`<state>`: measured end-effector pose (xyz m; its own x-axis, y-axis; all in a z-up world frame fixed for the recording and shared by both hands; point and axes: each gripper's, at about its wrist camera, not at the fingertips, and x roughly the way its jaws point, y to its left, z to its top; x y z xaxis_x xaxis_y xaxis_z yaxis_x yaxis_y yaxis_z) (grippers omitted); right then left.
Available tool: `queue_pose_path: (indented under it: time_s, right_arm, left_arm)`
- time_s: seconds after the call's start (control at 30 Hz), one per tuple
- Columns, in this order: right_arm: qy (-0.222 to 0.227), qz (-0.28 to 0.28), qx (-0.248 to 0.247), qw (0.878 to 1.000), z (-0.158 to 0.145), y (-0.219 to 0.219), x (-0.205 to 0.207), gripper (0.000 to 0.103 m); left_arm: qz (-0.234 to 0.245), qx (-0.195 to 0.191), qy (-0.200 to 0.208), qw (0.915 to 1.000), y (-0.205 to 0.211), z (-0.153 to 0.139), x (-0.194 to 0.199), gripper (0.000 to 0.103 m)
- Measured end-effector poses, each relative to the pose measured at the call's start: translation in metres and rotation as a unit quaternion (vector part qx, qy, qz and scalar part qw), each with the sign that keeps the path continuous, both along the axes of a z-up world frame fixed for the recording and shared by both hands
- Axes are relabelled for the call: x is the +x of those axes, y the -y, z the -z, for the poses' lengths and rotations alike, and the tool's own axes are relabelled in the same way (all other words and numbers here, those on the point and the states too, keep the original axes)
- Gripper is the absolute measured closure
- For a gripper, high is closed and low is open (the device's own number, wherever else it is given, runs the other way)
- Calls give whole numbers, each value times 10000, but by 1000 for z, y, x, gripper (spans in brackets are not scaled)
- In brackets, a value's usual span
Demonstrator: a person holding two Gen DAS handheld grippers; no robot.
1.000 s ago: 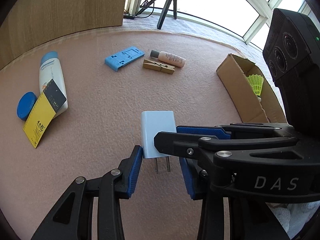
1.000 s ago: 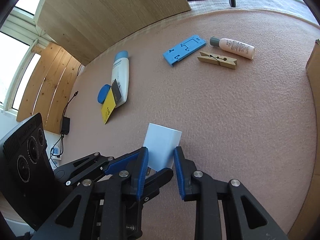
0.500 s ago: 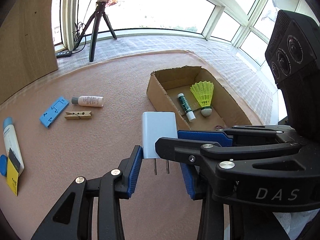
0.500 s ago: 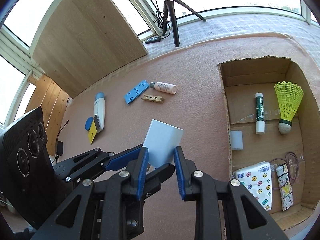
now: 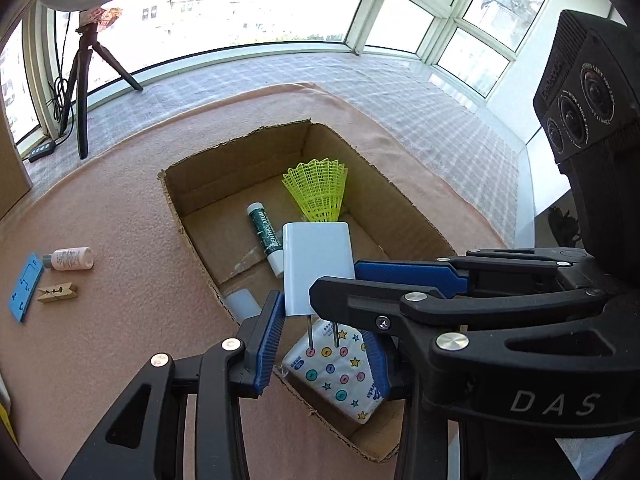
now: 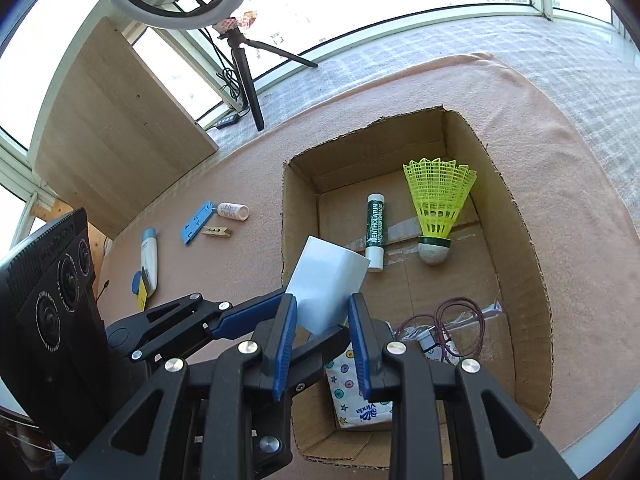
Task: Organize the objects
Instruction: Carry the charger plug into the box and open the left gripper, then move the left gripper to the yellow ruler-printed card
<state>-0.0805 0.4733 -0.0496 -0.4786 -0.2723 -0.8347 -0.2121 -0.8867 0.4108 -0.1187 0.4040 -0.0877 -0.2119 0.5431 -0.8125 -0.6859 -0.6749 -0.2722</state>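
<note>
Both grippers hold one white plug-in charger [image 5: 316,266] together, above the near left part of an open cardboard box [image 5: 176,204]. My left gripper [image 5: 320,328] is shut on its lower end, prongs pointing back at the camera. My right gripper [image 6: 322,332] is shut on the same charger [image 6: 326,280]. The box [image 6: 520,240] holds a yellow shuttlecock [image 6: 438,200], a green lip-balm tube [image 6: 376,232], a star-printed tissue pack [image 5: 340,372], a small white roll [image 5: 242,304] and a packet with a red band [image 6: 456,320].
On the pink mat left of the box lie a small white bottle [image 5: 72,258], a wooden clothespin [image 5: 58,292], a blue plastic holder [image 5: 26,286], and in the right wrist view a white tube [image 6: 149,258] with a blue lid. A tripod [image 6: 248,76] stands behind.
Both grippers carried the charger up off the mat and to the right, from beside the loose items to above the box. The grip on it has not changed.
</note>
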Motion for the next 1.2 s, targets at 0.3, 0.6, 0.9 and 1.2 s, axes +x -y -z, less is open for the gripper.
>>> queue_pose_path:
  time_s: [0.3,0.6,0.9,1.2]
  right_arm:
    - [78,82,28,9999,9,-12,4,79]
    - [-146,232,346,9990,-3,-9,10,42]
    - [-229,226,510,9982,-11,12,16,42]
    - [-433,104,539,9976,-20,52,22,43]
  left_arm:
    - [193,-143,57,9997,-10,9,4,61]
    - [9,-164,-95,9998,23,-2,4,36]
    - [-452,-155,-204,9986,104,-14,6,36]
    - [-1453,-310,-259,9886,237,-16,-7,35]
